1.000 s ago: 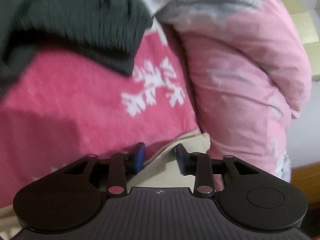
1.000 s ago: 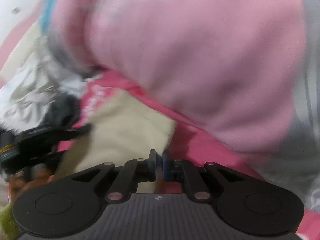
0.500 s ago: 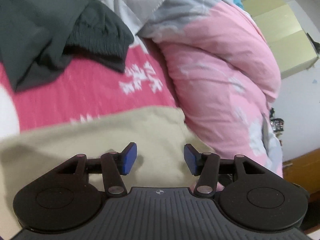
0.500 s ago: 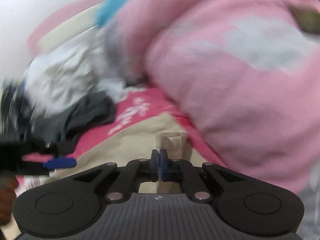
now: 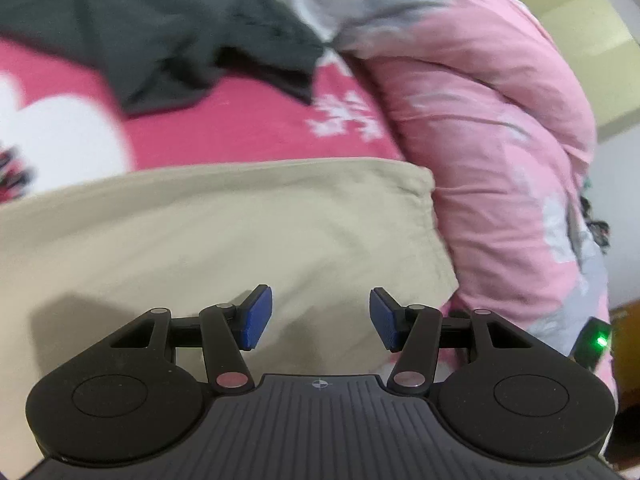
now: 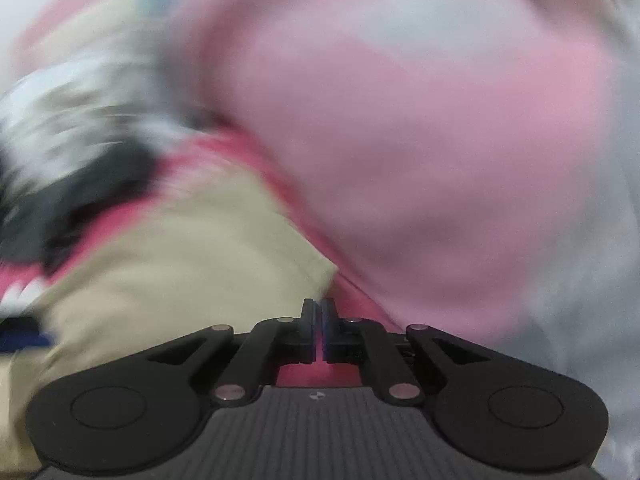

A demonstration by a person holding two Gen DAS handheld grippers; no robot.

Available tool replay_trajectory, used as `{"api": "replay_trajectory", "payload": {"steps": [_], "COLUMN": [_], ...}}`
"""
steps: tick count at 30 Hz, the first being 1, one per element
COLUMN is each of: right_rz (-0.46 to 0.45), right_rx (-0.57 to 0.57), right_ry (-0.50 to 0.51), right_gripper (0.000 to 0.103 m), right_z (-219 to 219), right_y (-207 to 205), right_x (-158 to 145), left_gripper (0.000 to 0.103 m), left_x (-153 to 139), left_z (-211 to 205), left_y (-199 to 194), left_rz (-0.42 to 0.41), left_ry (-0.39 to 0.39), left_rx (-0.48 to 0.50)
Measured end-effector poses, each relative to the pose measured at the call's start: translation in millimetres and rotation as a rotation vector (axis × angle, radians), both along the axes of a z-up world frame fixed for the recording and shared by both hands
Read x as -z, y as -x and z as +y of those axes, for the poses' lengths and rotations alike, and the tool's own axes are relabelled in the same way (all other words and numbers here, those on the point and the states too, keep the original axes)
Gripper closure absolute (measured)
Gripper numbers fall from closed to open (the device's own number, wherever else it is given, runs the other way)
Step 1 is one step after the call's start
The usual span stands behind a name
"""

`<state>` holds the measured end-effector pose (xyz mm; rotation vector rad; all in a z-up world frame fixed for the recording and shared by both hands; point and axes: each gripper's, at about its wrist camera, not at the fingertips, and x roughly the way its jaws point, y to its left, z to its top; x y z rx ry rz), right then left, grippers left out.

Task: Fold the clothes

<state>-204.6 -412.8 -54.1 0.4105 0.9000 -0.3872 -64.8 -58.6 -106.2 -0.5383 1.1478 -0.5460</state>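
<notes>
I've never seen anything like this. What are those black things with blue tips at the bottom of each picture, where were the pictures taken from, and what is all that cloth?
There is no robot here. A person holds a two-finger grasping tool in each hand, and a small wide-angle camera on each tool looks forward along its fingers. So one picture comes from the left tool, the other from the right tool.

Below them is a bed with a red patterned sheet. A beige garment lies flat on it, a dark garment lies further back, and a bulky pink quilt is heaped beside them.

The left tool's fingers stand apart above the beige garment, holding nothing. The right tool's fingers are shut at the garment's corner; that picture is too blurred to tell whether any cloth is pinched.
</notes>
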Motion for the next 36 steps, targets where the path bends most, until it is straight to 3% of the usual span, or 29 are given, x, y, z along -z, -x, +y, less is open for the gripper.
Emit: {"api": "replay_trajectory", "payload": {"steps": [2, 4, 9, 13, 15, 17, 19, 23, 25, 29, 31, 33, 36], "right_rz": [0.026, -0.019, -0.148, -0.196, -0.157, -0.086, 0.031, 0.144, 0.164, 0.023, 0.003, 0.071, 0.194], "right_rx": [0.105, 0.032, -0.419, -0.685, -0.745, -0.717, -0.604, -0.409, -0.390, -0.573, -0.702, -0.799, -0.775], "right_ry": [-0.085, -0.026, 0.146, 0.145, 0.166, 0.211, 0.246, 0.291, 0.307, 0.163, 0.030, -0.064, -0.072], "right_gripper": [0.099, 0.098, 0.098, 0.098, 0.098, 0.098, 0.100, 0.101, 0.096, 0.094, 0.093, 0.093, 0.094], "right_z": [-26.8, -16.0, 64.2, 124.7, 140.1, 132.4, 102.2, 54.8, 52.5, 85.2, 106.9, 124.9, 118.4], "right_y": [15.3, 23.4, -10.9, -72.2, -91.0, -98.9, -101.2, -90.2, -82.4, -61.8, -65.0, -70.6, -54.3], "right_x": [7.4, -11.7, -44.5, -30.0, -10.3, 10.2, 29.1, 12.2, -4.7, -43.2, -44.2, -29.7, -2.6], "left_gripper": [0.049, 0.049, 0.049, 0.049, 0.049, 0.049, 0.049, 0.049, 0.049, 0.049, 0.049, 0.049, 0.049], "left_x": [-2.8, -9.4, -16.7, -14.5, -12.0, -7.0, -2.3, 5.0, 2.9, -10.4, -13.7, -15.7, -0.3], "left_z": [23.4, 49.2, 118.0, 166.1, 189.1, 214.5, 237.8, 271.8, 273.5, 261.4, 253.3, 245.3, 236.4], "left_y": [11.2, 33.1, 93.9, 137.0, 154.7, 171.8, 187.9, 208.6, 209.7, 196.7, 191.3, 187.0, 188.9], "left_rz": [0.000, -0.015, 0.020, 0.077, 0.106, 0.132, 0.157, 0.186, 0.174, 0.102, 0.089, 0.087, 0.174], "left_ry": [-0.013, -0.039, -0.106, -0.173, -0.218, -0.248, -0.269, -0.268, -0.259, -0.247, -0.242, -0.249, -0.365], "left_rx": [-0.052, -0.119, -0.334, -0.504, -0.576, -0.647, -0.716, -0.812, -0.823, -0.766, -0.707, -0.634, -0.525]}}
